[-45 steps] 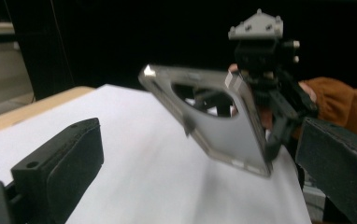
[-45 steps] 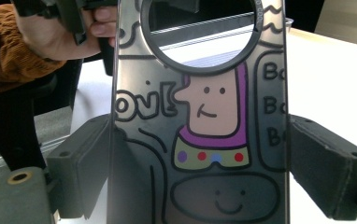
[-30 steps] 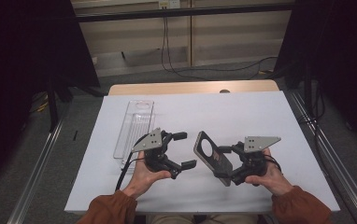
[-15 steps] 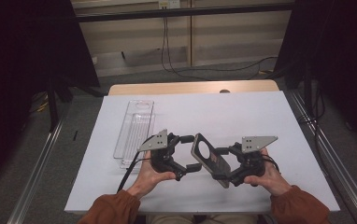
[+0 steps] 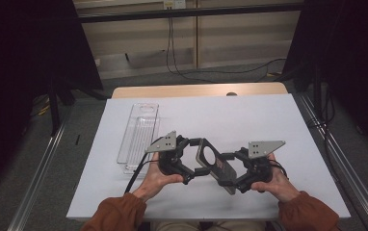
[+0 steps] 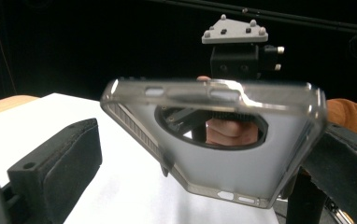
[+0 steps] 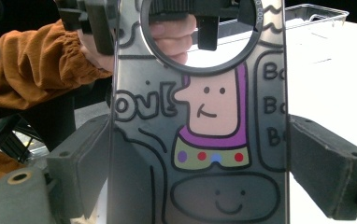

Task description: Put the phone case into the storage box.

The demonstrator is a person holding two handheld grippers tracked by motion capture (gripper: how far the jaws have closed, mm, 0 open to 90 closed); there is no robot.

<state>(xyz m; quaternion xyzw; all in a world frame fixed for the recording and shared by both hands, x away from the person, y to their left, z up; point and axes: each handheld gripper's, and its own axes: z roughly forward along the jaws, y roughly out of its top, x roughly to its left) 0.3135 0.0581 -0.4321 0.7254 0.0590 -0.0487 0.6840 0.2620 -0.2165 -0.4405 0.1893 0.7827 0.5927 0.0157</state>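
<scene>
I am holding the phone case (image 5: 214, 163) above the white table (image 5: 249, 120), the right gripper (image 5: 230, 169) clamping its long sides. My left gripper (image 5: 196, 159) is reaching its free end with jaws spread, one jaw close to the case's edge, the other well apart. A clear plastic tray (image 5: 138, 134) is lying just beyond the left hand (image 5: 155, 180), nothing blocking between.

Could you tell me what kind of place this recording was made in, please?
Probably a lab or recording booth, not a home: a white table ringed by black curtains, metal floor rails, and loose cables along the wall. A person holds a phone case there, beside a clear tray.
</scene>
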